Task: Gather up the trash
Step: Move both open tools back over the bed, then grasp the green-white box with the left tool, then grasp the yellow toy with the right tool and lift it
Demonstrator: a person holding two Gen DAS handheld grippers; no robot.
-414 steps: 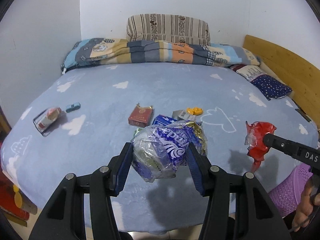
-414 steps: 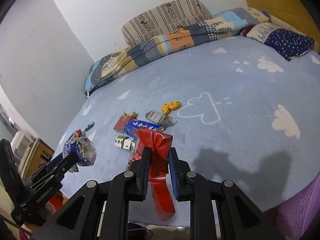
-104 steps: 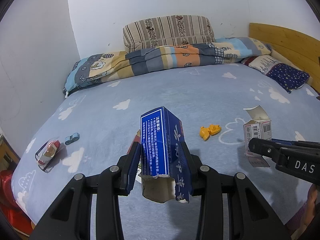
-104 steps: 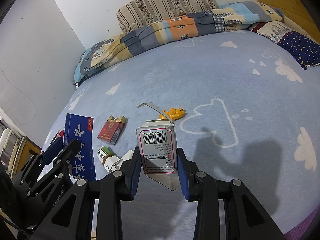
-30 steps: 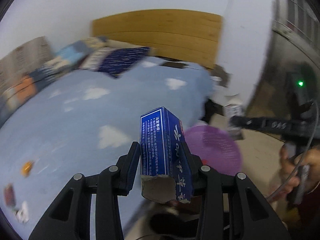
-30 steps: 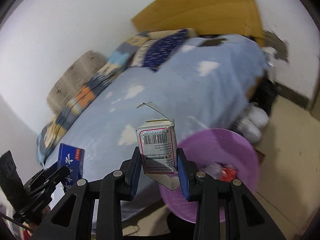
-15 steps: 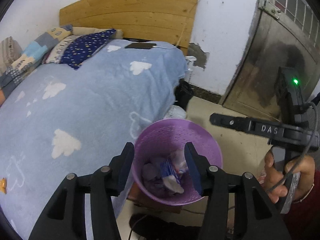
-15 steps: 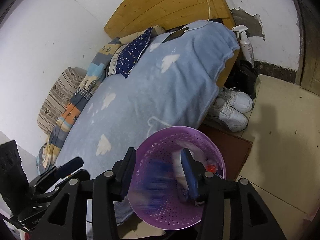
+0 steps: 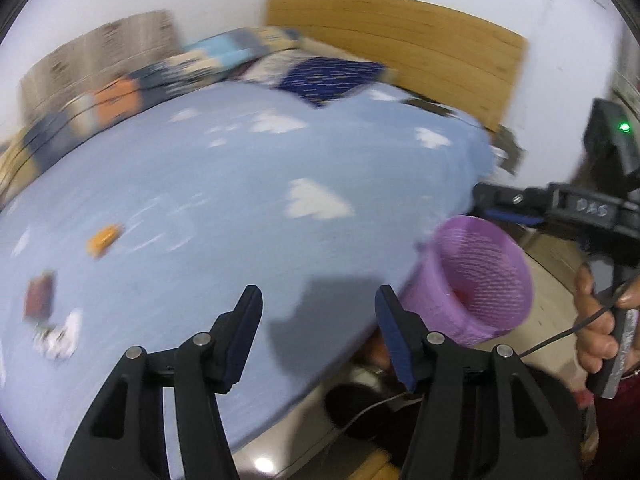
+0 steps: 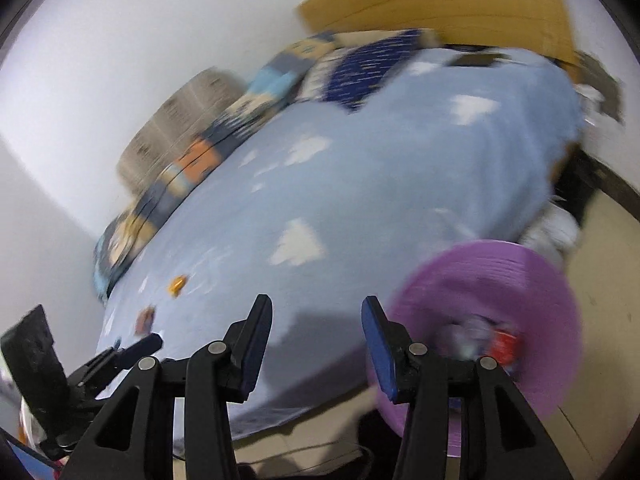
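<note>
We list both tongs empty, left tongs [image 9: 318, 332] opening, right tongs [image 10: 316, 340] parted, purple basket [image 9: 480, 276] near right beside the bed [image 9: 240, 184]; remaining trash at far left, a light, crushable red pack [image 9: 38, 300], best pinched across its flat faces.

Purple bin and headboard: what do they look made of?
Purple bin: likely moulded plastic, matte; its wall shows rows of small perforations, though blurred. Headboard: seemingly light wood, smooth finish; horizontal plank lines and a warm grain-like tone show.
</note>
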